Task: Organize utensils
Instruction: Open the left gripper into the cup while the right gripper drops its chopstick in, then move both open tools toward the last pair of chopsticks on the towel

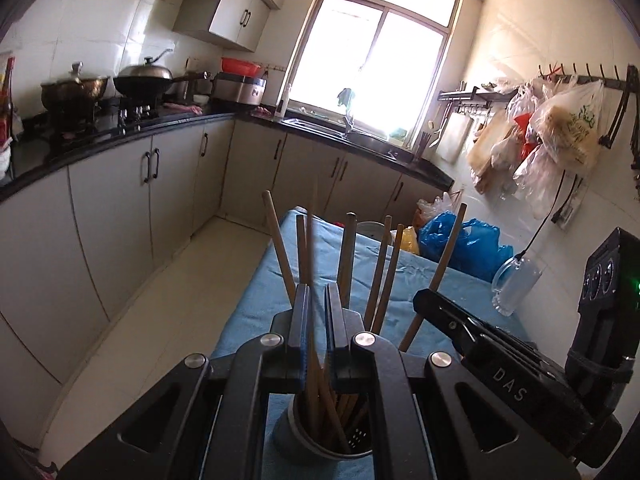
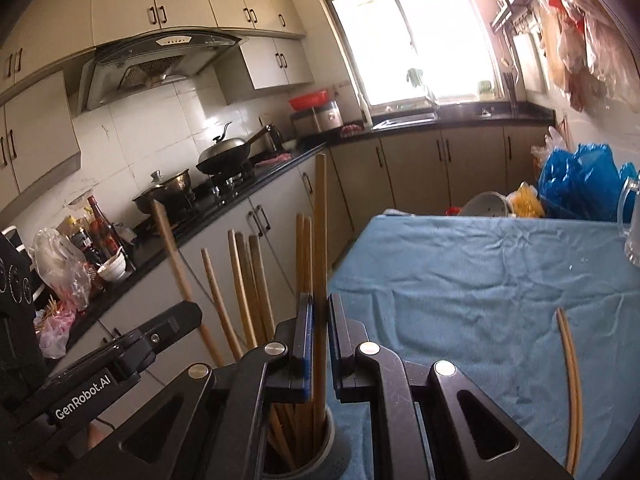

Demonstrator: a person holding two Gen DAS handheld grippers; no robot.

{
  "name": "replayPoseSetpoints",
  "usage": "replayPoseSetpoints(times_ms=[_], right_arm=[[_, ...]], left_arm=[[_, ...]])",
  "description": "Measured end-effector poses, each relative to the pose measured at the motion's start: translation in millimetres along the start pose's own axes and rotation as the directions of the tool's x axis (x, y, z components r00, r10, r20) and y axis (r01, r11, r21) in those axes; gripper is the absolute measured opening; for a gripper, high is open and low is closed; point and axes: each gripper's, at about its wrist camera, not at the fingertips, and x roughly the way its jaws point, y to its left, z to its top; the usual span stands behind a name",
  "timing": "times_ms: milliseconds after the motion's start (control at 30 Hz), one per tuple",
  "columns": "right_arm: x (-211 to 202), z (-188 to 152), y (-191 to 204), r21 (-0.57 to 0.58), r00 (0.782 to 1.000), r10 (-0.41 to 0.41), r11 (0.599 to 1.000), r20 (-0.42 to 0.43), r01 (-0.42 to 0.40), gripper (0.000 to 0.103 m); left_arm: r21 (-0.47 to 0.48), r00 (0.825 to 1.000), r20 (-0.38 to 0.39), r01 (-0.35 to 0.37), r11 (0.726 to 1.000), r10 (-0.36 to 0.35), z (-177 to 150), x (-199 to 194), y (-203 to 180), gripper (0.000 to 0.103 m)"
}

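Note:
A grey utensil holder (image 1: 320, 436) stands on the blue cloth, full of wooden chopsticks (image 1: 348, 256); it also shows in the right wrist view (image 2: 316, 448). My left gripper (image 1: 318, 300) sits above the holder, shut on a chopstick (image 1: 309, 256) between its pads. My right gripper (image 2: 319, 312) sits above the same holder, shut on an upright chopstick (image 2: 320, 232). In the left wrist view the right gripper's finger (image 1: 440, 312) touches another leaning chopstick. Two chopsticks (image 2: 570, 380) lie on the cloth at the right.
The blue-clothed table (image 2: 460, 280) runs toward the window. A glass mug (image 1: 516, 284) stands at its right edge. Blue plastic bags (image 2: 580, 180) and a metal colander (image 2: 488, 204) sit at the far end. Cabinets and a counter with pots (image 1: 80, 92) line the left.

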Motion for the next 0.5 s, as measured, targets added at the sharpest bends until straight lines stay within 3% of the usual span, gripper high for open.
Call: replayPoseSetpoints(times_ms=[100, 167, 200, 500], right_arm=[[-3, -2, 1, 0.000, 1.000, 0.002, 1.000, 0.004, -0.002, 0.014], [-8, -1, 3, -0.008, 1.000, -0.002, 1.000, 0.018, 0.002, 0.029], [-13, -1, 2, -0.010, 1.000, -0.005, 1.000, 0.029, 0.005, 0.034], [-54, -10, -19, 0.024, 0.995, -0.064, 0.998, 0.073, 0.063, 0.046]], left_arm=[[0.030, 0.999, 0.012, -0.035, 0.999, 0.035, -3, -8, -4, 0.011], [0.035, 0.999, 0.018, -0.051, 0.998, 0.050, -5, -15, -8, 0.033], [0.034, 0.998, 0.027, -0.053, 0.998, 0.052, -6, -19, -8, 0.037], [0.093, 0.991, 0.063, -0.122, 0.988, 0.116, -21, -53, -34, 0.047]])
